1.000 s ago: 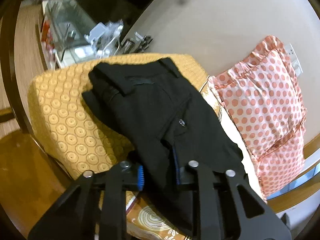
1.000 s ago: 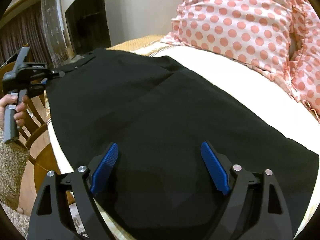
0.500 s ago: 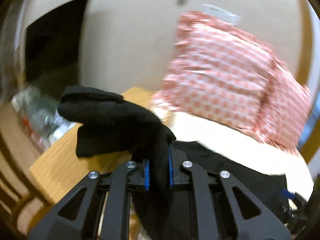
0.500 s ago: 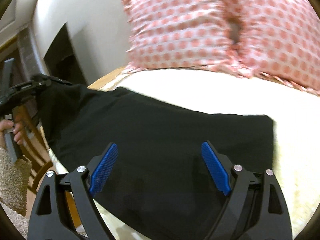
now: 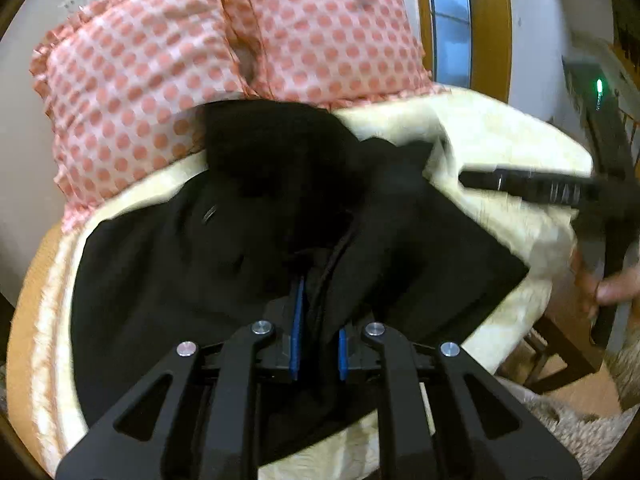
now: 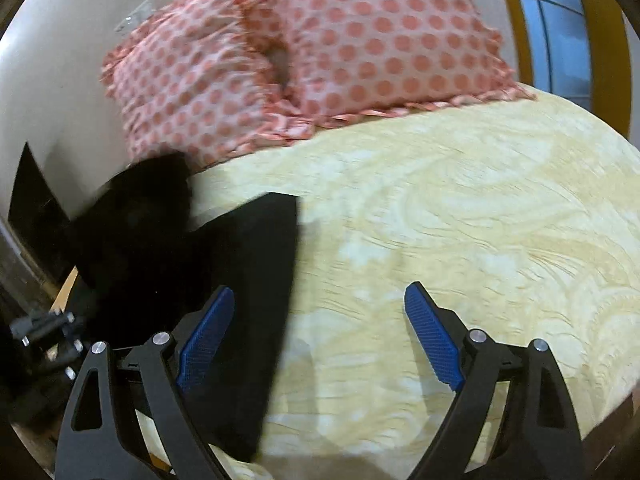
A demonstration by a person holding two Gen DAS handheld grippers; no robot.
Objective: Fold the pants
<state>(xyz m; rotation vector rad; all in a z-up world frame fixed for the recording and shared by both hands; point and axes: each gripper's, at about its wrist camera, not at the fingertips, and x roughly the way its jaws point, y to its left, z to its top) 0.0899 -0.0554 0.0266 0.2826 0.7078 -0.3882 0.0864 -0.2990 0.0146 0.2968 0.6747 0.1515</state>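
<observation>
Pants: black, heaped on the bed just below the spotted pillows.
Left claw: pinched tight on a pants fold.
Right claw: spread wide, gripping nothing.

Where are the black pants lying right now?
The black pants lie on the cream bedspread, their far end bunched against the polka-dot pillows. In the left wrist view, the left claw pinches their near fold.
</observation>
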